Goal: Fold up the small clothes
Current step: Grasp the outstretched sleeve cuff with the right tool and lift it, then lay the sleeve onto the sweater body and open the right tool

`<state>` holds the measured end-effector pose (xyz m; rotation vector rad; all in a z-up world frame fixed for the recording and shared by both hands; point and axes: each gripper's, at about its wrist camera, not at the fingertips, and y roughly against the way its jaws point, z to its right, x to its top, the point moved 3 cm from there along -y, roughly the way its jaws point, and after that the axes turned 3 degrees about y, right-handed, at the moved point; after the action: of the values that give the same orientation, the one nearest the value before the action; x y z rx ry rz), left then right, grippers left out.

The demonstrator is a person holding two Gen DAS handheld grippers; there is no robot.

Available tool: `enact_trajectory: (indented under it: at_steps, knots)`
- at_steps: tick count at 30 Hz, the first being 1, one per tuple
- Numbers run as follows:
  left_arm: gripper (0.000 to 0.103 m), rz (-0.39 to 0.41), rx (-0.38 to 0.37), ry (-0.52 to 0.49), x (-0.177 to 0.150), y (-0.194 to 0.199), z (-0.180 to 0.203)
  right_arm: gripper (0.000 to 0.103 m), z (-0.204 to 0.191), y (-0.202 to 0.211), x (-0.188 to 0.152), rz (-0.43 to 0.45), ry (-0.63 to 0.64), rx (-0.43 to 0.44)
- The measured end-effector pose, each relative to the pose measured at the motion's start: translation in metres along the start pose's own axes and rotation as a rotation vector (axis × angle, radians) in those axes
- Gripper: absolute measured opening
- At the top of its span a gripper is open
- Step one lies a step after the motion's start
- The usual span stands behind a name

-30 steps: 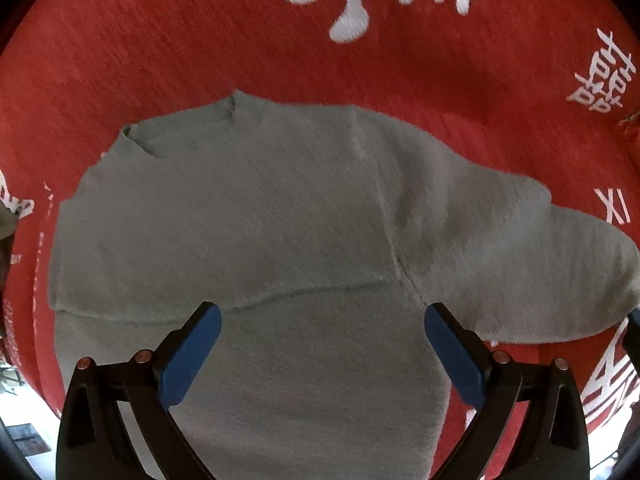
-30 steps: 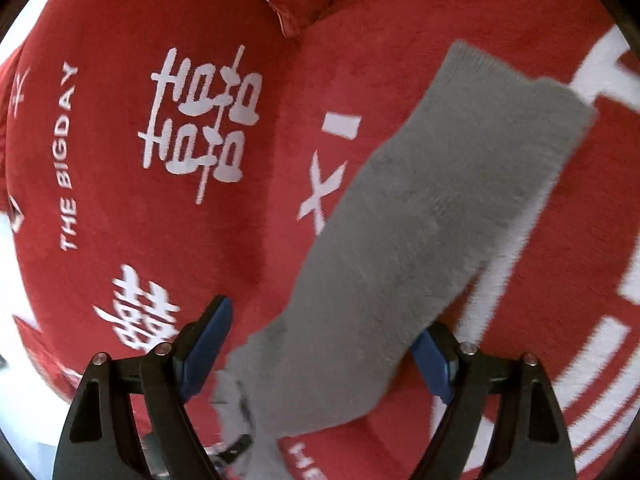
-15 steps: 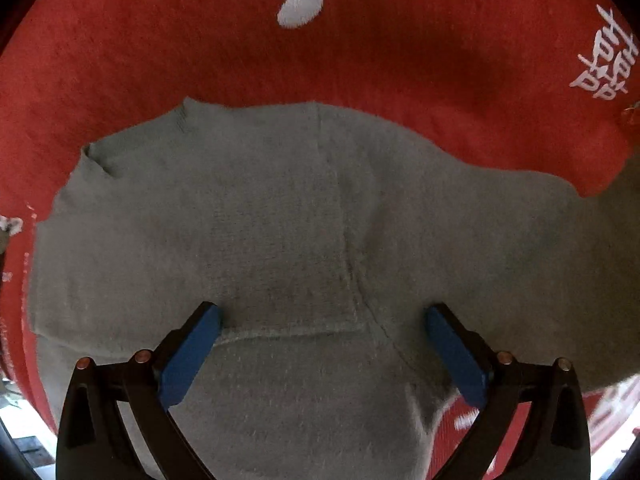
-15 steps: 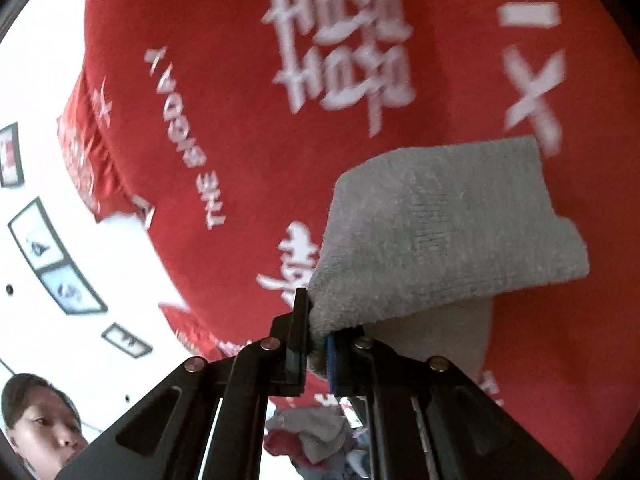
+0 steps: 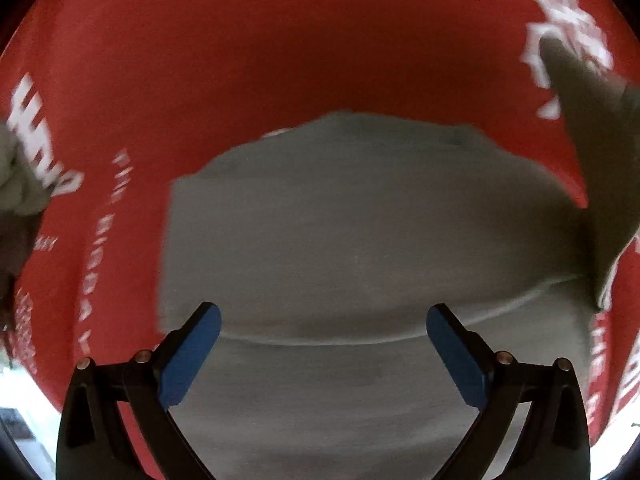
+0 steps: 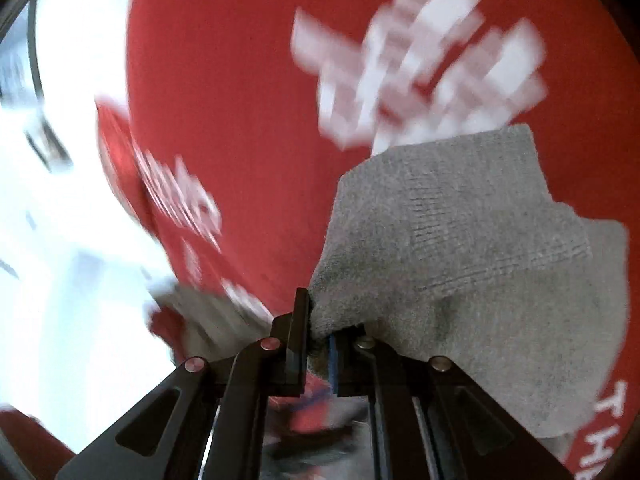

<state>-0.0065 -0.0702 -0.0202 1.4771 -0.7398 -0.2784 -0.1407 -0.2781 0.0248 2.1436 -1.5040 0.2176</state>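
A small grey knitted sweater (image 5: 340,220) lies flat on a red blanket (image 5: 320,40) printed with white letters. My left gripper (image 5: 323,314) hovers over the sweater's body, pointing steeply down. Its blue pads (image 5: 192,356) stand wide apart with nothing between them. At the right edge of the left wrist view the sweater's sleeve (image 5: 600,160) rises off the blanket. In the right wrist view my right gripper (image 6: 318,320) is shut on that sleeve's end (image 6: 460,240), which hangs folded over the fingers above the blanket (image 6: 240,120).
A pale bundle of cloth (image 5: 16,184) sits at the blanket's left edge. Below the right gripper lies a blurred heap of red and grey clothes (image 6: 316,420). Beyond the blanket's left edge is bright white floor or wall (image 6: 60,240).
The right gripper shut on the sleeve's end, lifted it off the blanket and rolled. The left gripper slid sideways over the sweater, staying open; the sleeve now stands raised at its right.
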Motion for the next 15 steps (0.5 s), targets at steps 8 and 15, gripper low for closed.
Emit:
enact_trajectory:
  at_steps: [8,15]
  knots:
    - [0.103,-0.088,0.016,0.158,-0.031,-0.038,-0.080,0.053,0.024,-0.157,-0.080,-0.383,0.070,-0.318]
    - [0.103,-0.108,-0.023,0.219,-0.047,-0.037,-0.094,0.009,0.038,-0.143,-0.066,-0.241,-0.192,-0.289]
